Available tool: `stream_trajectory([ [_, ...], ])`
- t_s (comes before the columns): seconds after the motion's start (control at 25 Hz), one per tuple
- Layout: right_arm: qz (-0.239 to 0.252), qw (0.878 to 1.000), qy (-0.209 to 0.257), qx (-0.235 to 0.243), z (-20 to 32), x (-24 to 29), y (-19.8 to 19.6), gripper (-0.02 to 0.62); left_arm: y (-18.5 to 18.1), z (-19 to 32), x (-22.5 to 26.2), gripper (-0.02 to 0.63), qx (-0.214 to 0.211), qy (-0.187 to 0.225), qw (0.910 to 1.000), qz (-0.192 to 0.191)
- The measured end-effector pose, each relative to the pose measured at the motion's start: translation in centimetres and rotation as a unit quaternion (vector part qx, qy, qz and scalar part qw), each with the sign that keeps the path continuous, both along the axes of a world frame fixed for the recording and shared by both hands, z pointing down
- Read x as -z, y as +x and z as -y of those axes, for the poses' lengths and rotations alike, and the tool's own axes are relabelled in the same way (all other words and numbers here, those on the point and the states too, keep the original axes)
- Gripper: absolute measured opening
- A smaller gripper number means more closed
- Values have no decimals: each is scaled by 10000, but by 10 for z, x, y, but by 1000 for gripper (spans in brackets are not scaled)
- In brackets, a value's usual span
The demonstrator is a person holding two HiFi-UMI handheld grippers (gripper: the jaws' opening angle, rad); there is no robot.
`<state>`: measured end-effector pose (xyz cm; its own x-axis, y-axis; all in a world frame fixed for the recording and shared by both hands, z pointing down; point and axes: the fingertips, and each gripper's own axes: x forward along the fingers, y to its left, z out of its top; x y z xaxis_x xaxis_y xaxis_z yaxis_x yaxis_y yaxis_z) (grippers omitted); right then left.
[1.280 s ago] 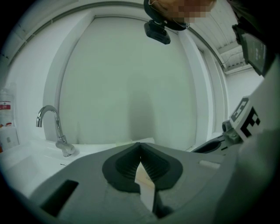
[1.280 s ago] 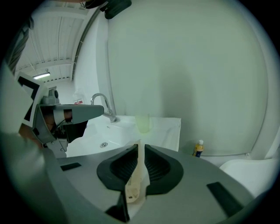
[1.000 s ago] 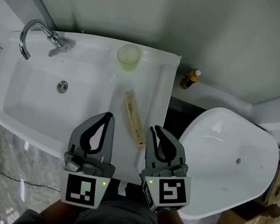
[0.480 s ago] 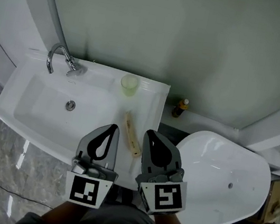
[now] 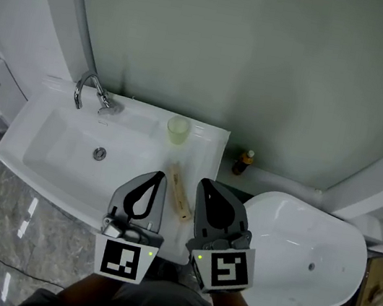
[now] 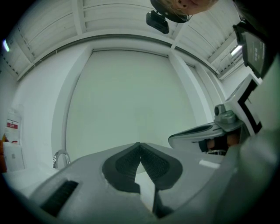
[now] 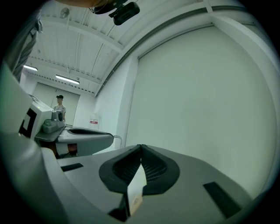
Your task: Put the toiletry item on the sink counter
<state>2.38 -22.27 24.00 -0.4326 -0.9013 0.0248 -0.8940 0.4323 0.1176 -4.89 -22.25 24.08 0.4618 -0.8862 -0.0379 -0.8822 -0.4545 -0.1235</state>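
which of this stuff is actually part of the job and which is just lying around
Part of the job:
- beige toiletry item, lying on the sink counter
- left claw and right claw, both shut, holding nothing

Just lying about:
- cup
- tap
- small brown bottle
- white tub
- cardboard box

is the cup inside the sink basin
No, the pale yellow plastic cup stands on the white sink counter, right of the basin.
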Motion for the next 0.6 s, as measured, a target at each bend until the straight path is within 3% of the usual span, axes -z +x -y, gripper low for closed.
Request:
stream_trajectory([
  [0.6, -18, 10000, -42, -11, -3, -5, 6, 14, 9, -5, -1, 11, -32, 44, 9999, 100],
])
